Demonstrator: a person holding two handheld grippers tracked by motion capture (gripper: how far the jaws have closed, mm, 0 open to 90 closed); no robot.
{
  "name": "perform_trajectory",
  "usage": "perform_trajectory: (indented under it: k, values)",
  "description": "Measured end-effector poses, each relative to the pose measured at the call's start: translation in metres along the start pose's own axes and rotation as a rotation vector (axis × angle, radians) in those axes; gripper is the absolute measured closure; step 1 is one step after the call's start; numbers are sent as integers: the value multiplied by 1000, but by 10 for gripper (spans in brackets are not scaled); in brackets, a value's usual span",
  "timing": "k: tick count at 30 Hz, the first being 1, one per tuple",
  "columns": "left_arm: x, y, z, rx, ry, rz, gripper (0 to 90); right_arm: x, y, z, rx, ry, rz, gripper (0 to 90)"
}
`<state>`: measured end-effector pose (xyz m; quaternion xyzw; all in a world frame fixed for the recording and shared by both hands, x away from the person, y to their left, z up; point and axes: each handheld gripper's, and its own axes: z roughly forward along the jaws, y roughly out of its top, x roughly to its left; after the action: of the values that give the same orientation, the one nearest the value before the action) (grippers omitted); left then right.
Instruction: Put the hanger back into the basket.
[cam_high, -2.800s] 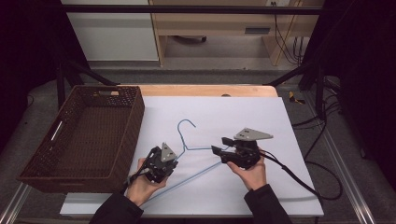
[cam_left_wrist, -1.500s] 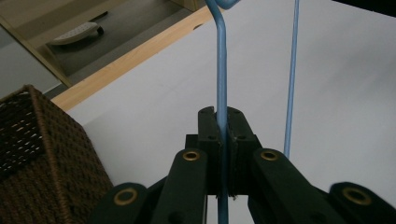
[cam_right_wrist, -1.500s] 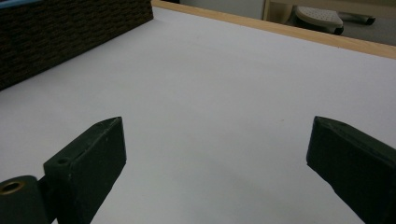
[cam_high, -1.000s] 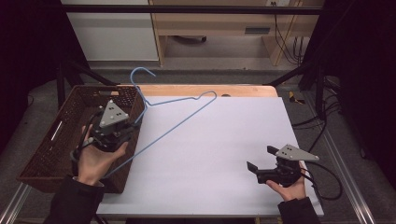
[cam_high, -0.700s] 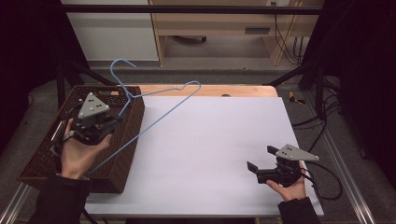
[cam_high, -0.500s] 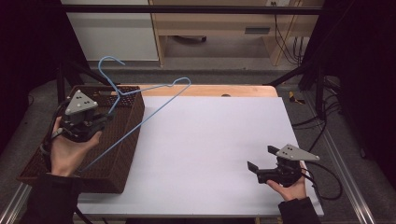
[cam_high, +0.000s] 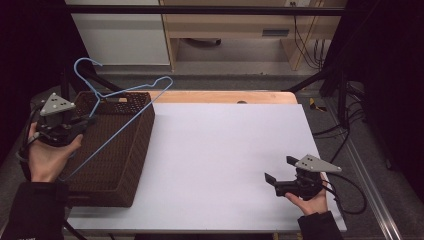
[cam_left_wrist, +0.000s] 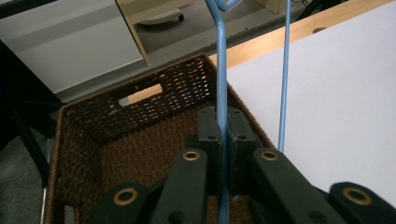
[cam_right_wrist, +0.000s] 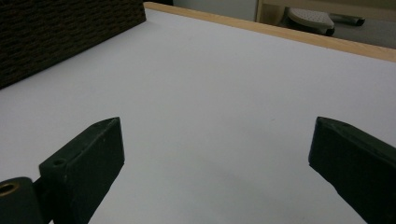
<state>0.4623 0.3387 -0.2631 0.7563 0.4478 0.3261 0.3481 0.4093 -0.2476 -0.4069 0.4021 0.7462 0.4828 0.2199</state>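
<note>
Each tool (cam_high: 89, 121) (cam_high: 280, 169) was black with brass-coloured rivets, a grey triangular plate and a trailing black cable; sleeves were dark.

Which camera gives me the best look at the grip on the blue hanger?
The left gripper view: there the left gripper is shut on the blue hanger, its wire pinched between the pads above the wicker basket. The high view shows the whole hanger outline but the grip small. The right gripper view shows the right gripper open over the table.

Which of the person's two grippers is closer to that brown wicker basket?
The left. The left gripper hangs at the basket, over its left edge, clamped on a blue wire hanger. The right gripper sits open at the table's near right corner, far from it.
</note>
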Motion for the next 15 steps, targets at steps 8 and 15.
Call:
perform_trajectory:
  k: [8, 15]
  values:
    - [21, -15, 7, 23, 30, -10, 866, 0, 0, 0, 2, 1, -3, 37]
    - [36, -28, 13, 47, 58, -16, 866, 1, 0, 1, 4, -1, 0, 36]
